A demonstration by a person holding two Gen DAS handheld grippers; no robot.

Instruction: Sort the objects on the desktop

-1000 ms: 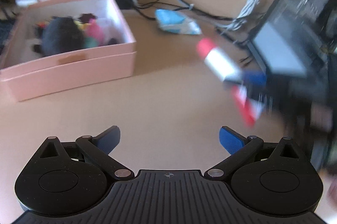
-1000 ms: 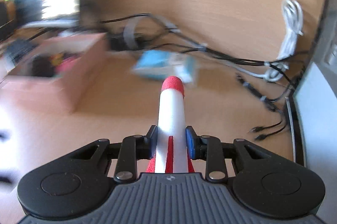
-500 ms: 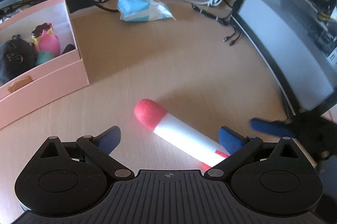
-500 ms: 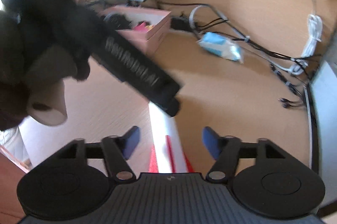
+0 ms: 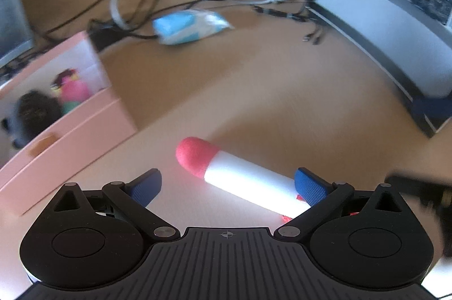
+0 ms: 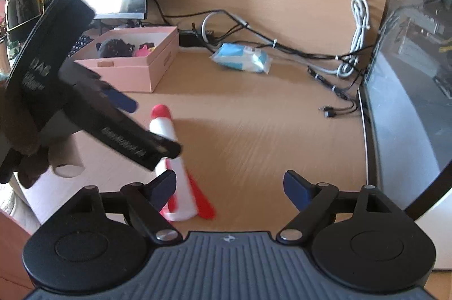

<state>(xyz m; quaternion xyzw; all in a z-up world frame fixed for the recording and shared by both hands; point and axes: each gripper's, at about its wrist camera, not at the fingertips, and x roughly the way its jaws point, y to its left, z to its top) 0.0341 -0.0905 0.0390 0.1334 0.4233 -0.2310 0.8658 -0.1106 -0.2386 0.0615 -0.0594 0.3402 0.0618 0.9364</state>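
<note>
Toy rocket [image 5: 240, 178] lies flat on the wooden desk [image 5: 254, 102], red foam nose toward the pink box [image 5: 70, 136], white body running back under the left gripper [image 5: 228, 184]. Its tail and red fins are mostly hidden behind the right-hand blue pad [image 5: 310, 187] in the left wrist view; only slivers of red show there. Left gripper's jaws stand wide apart, straddling the rocket. Whether that pad touches the body I cannot tell; the other pad is clearly off it.

Right wrist view: the rocket sits at lower left, mid-body covered by the black frame of the left gripper crossing in front. Right gripper [image 6: 230, 187] has jaws spreading, nothing between the pads; the rocket's finned end lies just beside the left-hand finger [image 6: 163, 187], outside the gap. Contact there cannot be judged because of blur.

Pink box holds a dark plush toy [image 6: 113, 47] and something pink [image 5: 75, 89]; the contents are blurred and partly cut by the box wall. Blue-and-white packet [image 6: 243, 61] lies near a tangle of cables [image 6: 282, 48] at the desk's back. A monitor [image 6: 409, 102] is cut off at right edge. The hand carrying the left gripper is a dark smear at the left edge.
</note>
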